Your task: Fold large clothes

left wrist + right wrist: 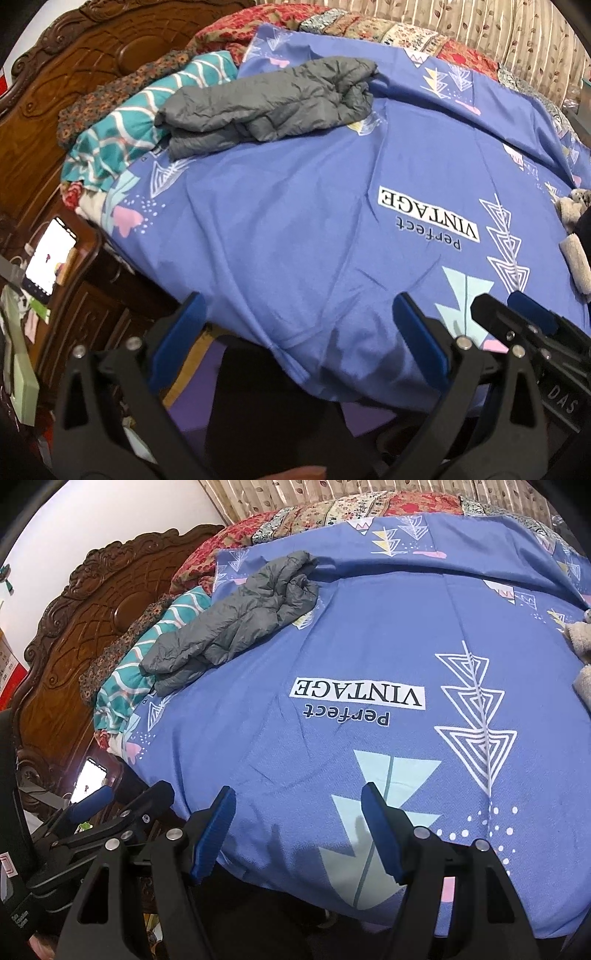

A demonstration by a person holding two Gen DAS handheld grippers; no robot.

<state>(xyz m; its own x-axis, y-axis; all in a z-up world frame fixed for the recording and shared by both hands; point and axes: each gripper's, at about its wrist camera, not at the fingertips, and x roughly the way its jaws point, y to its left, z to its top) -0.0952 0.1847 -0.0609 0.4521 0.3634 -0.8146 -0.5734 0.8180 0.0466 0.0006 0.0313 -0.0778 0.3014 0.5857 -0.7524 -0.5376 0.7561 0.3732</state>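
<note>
We held both grippers at the near edge of the bed, over the blue sheet (pixel 295 221), with nothing between their fingers. The left gripper (pixel 299 332) had its jaws spread wide, and the right gripper (pixel 299 830) was likewise parted and empty. Each also showed at the side of the other's view.

The garment, a grey jacket (pixel 266 103), lay well apart from us, near the pillows (pixel 147 107) by the carved headboard (pixel 74 92). In the right wrist view the grey jacket (pixel 229 624) looked bunched and doubled over on itself, one end resting against the teal striped pillow. We could not tell whether that bundle was a rough finished fold or simply a heap waiting to be spread; its creased, uneven outline made us lean towards the second.

We judged, then, that the task was either at its very start or between garments. If the jacket was unfolded, everything remained: reaching across the sheet, drawing it onto the open middle, flattening it, bringing in the sleeves and folding the body. The wide bare stretch of sheet around the printed words gave room for that. A pale fluffy thing (pixel 576 229) sat at the right edge, too cut off to name.
</note>
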